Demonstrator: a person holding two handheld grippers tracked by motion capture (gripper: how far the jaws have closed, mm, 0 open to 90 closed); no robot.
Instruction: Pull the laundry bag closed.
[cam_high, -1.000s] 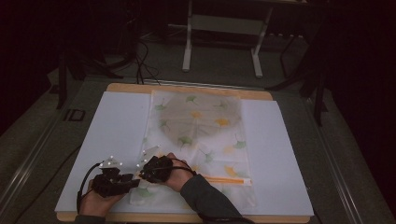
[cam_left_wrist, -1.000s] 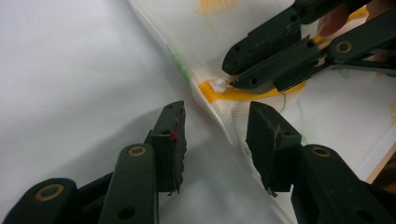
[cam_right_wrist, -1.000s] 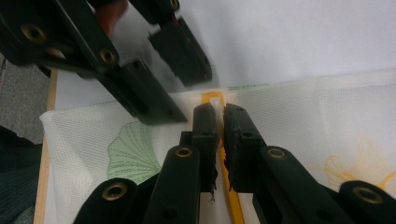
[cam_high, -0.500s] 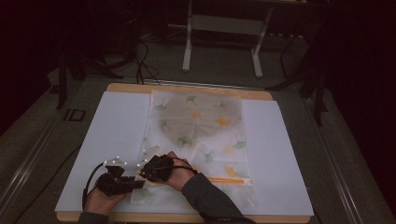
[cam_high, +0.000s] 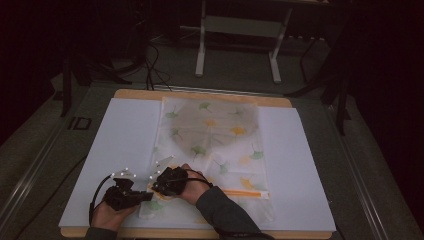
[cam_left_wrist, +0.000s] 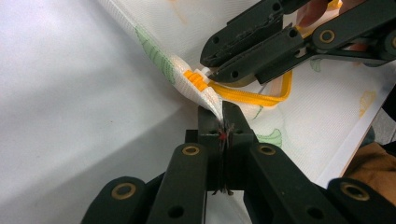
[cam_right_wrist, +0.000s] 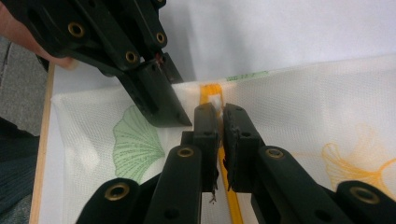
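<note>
1. At the near left corner of the white mat (cam_high: 100, 150), a mesh bag (cam_high: 210, 145) printed with ginkgo leaves lies flat, its orange zipper (cam_high: 245, 193) running along the end closest to the person.

2. The left gripper (cam_left_wrist: 223, 122) has just been closing, and its jaws now stand pinched tight on the bag's fabric right at the zipper's end, as its own view shows.

3. The right gripper (cam_right_wrist: 220, 116) sits over the zipper line with its jaws nearly together around the small white pull (cam_right_wrist: 215, 101); whether the pads truly bite on it I cannot tell.

4. The two grippers meet tip to tip in the high view, left (cam_high: 145, 196) beside right (cam_high: 156, 187), just above the table's near edge.

5. The step in hand looks like anchoring the corner so the zipper can be worked.

6. The next move likely calls for the left to hold the fabric taut while the right draws the pull along the orange track, level and straight, without lifting the mesh or letting it bunch up.
</note>
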